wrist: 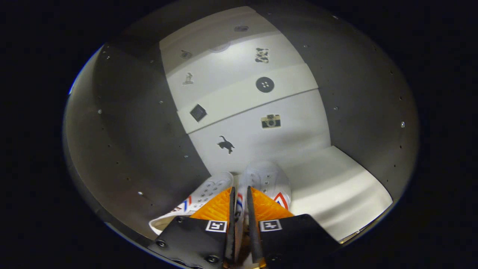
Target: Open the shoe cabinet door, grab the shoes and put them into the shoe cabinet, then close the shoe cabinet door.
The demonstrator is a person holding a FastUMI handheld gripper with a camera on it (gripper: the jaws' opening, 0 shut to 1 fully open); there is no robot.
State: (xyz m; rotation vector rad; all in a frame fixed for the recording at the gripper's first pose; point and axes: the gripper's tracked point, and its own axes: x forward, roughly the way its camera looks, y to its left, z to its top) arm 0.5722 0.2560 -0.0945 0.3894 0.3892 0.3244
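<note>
Hand-held gripper [239,203] pinches two white shoes [261,181] inside cabinet [358,112].

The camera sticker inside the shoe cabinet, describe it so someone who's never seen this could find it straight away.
Look at the pale back wall of the cabinet, beyond the white shoes that the tool is shut on. The camera sticker sits just below the horizontal band across that wall, under the round button sticker. It alone is tan and boxy; the cat sticker to its lower left is a black silhouette.

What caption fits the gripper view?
Gripper shut on white shoes inside the shoe cabinet, stickered back panel beyond.
</note>
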